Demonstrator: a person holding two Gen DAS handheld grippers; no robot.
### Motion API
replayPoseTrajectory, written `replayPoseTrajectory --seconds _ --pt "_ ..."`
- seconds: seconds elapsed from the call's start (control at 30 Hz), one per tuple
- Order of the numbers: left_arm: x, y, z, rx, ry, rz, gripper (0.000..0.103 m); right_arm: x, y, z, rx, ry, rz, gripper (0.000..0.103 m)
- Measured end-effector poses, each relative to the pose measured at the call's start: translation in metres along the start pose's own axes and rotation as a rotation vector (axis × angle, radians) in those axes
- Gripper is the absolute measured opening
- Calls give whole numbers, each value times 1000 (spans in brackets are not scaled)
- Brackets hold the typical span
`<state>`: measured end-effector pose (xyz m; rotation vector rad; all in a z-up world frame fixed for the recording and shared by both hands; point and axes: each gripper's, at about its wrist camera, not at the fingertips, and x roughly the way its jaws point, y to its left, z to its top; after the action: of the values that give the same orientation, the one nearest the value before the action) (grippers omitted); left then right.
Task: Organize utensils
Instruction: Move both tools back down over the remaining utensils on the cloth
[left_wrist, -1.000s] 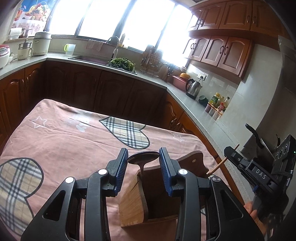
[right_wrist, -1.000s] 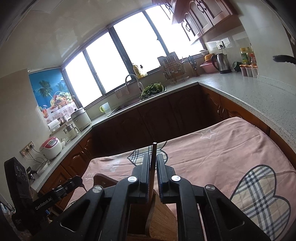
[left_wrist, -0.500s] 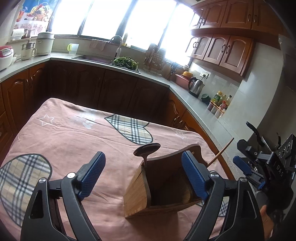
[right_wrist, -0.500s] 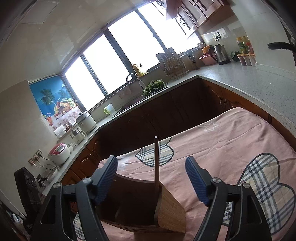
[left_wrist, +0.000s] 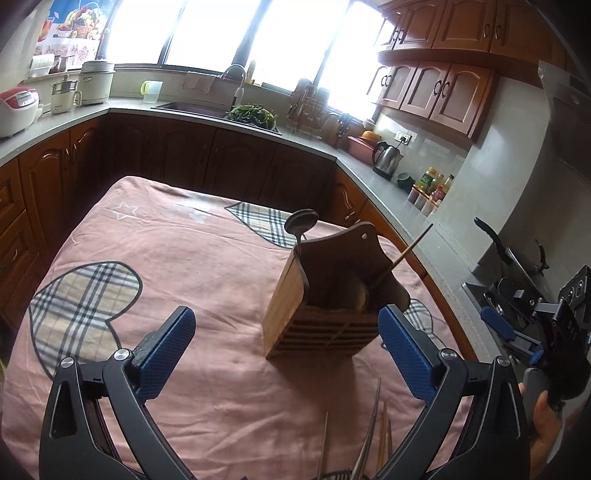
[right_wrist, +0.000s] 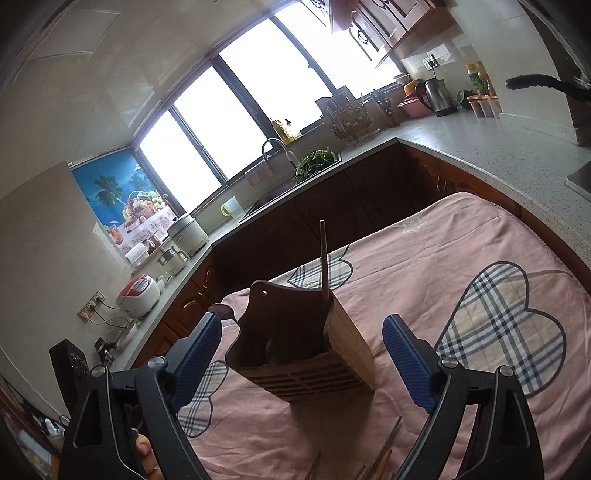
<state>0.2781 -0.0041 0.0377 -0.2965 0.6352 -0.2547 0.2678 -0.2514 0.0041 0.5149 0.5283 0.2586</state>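
A wooden utensil holder (left_wrist: 321, 295) stands upright on the pink cloth; it also shows in the right wrist view (right_wrist: 306, 343). A dark spoon (left_wrist: 301, 223) stands in its left side, bowl up, and a wooden chopstick (left_wrist: 410, 249) leans out to its right; the chopstick rises straight in the right wrist view (right_wrist: 324, 258). My left gripper (left_wrist: 288, 354) is open and empty, just in front of the holder. My right gripper (right_wrist: 303, 354) is open and empty, also near the holder. Several loose chopsticks (left_wrist: 373, 432) lie on the cloth by the near edge.
The table wears a pink cloth (left_wrist: 147, 258) with plaid hearts. Dark wooden cabinets and a grey counter (left_wrist: 369, 170) run around it, with a kettle (left_wrist: 386, 158), a sink and a rice cooker (left_wrist: 16, 110). The right gripper's body (left_wrist: 532, 325) sits off the table's right edge.
Both grippers opened, letting go of the spoon and the chopstick, which now stand in the holder. Both grippers then drew back and up from the holder.
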Motion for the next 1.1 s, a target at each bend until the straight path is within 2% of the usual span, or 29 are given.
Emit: replayPoseTrajectory --seconds 0.27,0.6,0.83,1.1 --pt "-29 -3 -36 10 46 -18 101 -52 0 -30 -2 7 -20 90" --pt "-45 -9 -73 24 87 -26 101 -102 -23 -72 19 34 -96 90" --pt "-38 -19 -91 71 135 -18 101 -110 -44 -95 56 65 -137 90" --pt "-20 -28 -105 129 197 7 101 -100 -51 -107 68 101 -135 90"
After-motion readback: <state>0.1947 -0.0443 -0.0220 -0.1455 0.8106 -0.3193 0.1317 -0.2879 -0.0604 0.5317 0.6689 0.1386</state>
